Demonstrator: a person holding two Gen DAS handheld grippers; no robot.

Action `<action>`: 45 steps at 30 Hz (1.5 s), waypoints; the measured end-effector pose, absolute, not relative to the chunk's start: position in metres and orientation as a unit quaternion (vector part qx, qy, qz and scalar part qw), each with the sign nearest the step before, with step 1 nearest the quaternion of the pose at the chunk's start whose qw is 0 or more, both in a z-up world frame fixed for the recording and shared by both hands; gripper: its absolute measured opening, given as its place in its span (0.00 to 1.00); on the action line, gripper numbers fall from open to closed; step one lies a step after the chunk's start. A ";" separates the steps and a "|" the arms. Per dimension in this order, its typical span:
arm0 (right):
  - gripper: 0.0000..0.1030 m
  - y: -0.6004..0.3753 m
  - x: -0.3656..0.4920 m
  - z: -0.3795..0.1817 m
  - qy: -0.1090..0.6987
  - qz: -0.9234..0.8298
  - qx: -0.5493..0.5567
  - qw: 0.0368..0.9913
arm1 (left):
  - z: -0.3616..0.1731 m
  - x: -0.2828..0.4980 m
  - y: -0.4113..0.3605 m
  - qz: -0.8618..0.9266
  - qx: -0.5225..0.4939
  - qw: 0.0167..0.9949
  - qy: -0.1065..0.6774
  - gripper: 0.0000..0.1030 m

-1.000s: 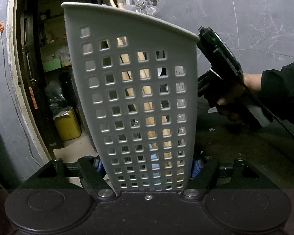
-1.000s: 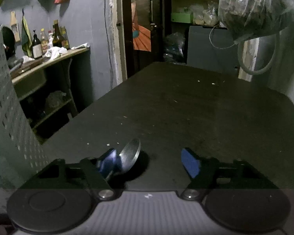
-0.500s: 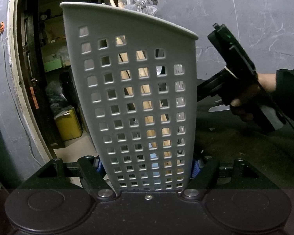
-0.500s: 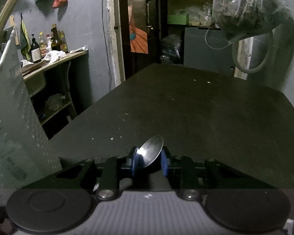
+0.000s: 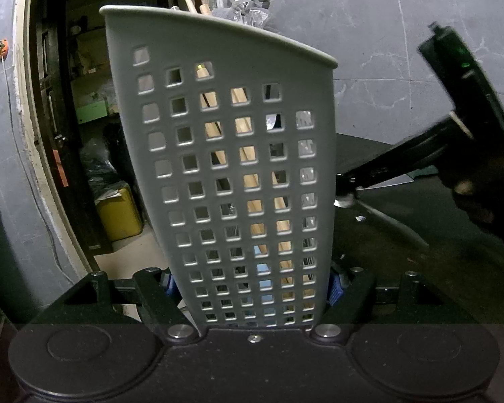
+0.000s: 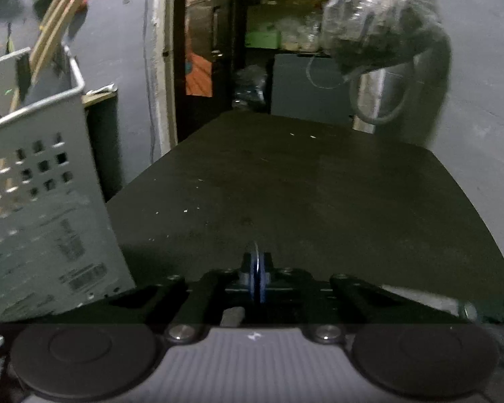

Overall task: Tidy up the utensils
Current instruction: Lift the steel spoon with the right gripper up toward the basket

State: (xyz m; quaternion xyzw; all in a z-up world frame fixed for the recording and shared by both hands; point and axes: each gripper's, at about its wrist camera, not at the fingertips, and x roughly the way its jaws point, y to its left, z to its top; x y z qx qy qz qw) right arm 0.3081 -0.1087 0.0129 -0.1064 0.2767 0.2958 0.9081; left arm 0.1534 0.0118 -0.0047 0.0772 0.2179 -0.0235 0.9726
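My left gripper (image 5: 252,285) is shut on the lower part of a grey perforated utensil basket (image 5: 238,168), with its blue pads (image 5: 334,288) against both sides. The basket stands upright and holds wooden sticks (image 5: 248,181) and some metal pieces. In the right wrist view the basket (image 6: 43,218) stands at the left, with the wooden sticks (image 6: 50,43) poking out of it. My right gripper (image 6: 257,278) is shut on a metal spoon (image 6: 256,255), seen edge-on between the pads. The left wrist view shows the right gripper (image 5: 347,189) to the right of the basket, the spoon (image 5: 386,221) hanging from its tip.
A dark table (image 6: 319,201) stretches ahead to an open doorway. A filled plastic bag (image 6: 379,23) hangs at the upper right. A yellow container (image 5: 119,211) sits on the floor left of the basket. A pale blade-like thing (image 5: 398,181) lies behind the right gripper.
The right jaws closed on the spoon, which turned edge-on. The right gripper moved right and away from the basket in the left wrist view. The left gripper and basket stayed still.
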 end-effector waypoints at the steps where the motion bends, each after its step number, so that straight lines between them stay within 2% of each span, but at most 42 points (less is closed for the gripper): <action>1: 0.03 -0.113 0.304 0.013 0.281 0.291 -0.094 0.910 | -0.005 0.153 0.012 -0.023 0.077 0.973 0.218 0.74; 7: 0.03 -0.143 0.288 0.009 0.303 0.288 -0.005 0.908 | -0.004 0.152 0.011 -0.025 0.078 0.973 0.218 0.74; 11: 0.03 -0.162 0.273 0.007 0.289 0.278 0.042 0.915 | -0.003 0.152 0.012 -0.026 0.077 0.973 0.217 0.74; 25: 0.03 -0.206 0.165 0.008 0.053 0.169 0.192 0.965 | -0.009 0.147 0.014 -0.027 0.081 0.975 0.206 0.75; 29: 0.03 -0.208 0.156 0.001 0.031 0.159 0.200 0.966 | -0.012 0.147 0.013 -0.025 0.087 0.975 0.202 0.75; 37: 0.03 -0.201 0.150 -0.005 0.044 0.169 0.196 0.965 | -0.013 0.146 0.011 -0.024 0.083 0.976 0.201 0.75; 45: 0.03 -0.192 0.127 0.009 0.015 0.162 0.175 0.971 | -0.015 0.143 0.018 -0.036 0.078 0.977 0.197 0.75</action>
